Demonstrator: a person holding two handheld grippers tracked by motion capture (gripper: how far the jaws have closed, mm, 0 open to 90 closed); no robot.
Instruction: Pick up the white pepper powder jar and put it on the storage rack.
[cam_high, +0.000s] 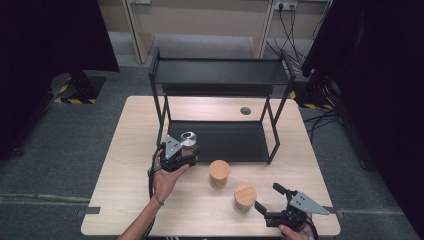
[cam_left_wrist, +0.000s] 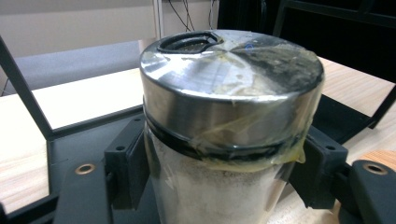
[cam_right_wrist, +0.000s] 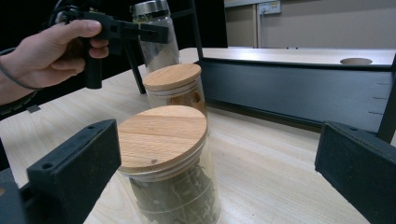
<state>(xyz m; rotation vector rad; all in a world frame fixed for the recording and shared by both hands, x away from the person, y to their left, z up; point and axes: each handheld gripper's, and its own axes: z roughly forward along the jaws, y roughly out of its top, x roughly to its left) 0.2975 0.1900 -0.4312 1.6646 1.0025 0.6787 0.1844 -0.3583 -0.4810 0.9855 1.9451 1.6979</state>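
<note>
A black shelf (cam_high: 220, 107) is seen on the counter (cam_high: 130, 165) from above. At its front left corner, a steel-lidded jar (cam_left_wrist: 231, 116) is pinched by the left gripper (cam_high: 181, 156); tape on the lid is revealed close up. The right gripper (cam_right_wrist: 210, 177) is spread beside the nearer wooden-lidded jar (cam_right_wrist: 163, 154), untouched.

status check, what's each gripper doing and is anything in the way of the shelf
Left gripper shut on metal-lidded jar, at the rack's lower shelf. Right gripper open beside a wood-lidded jar. Nothing in the way.
</note>
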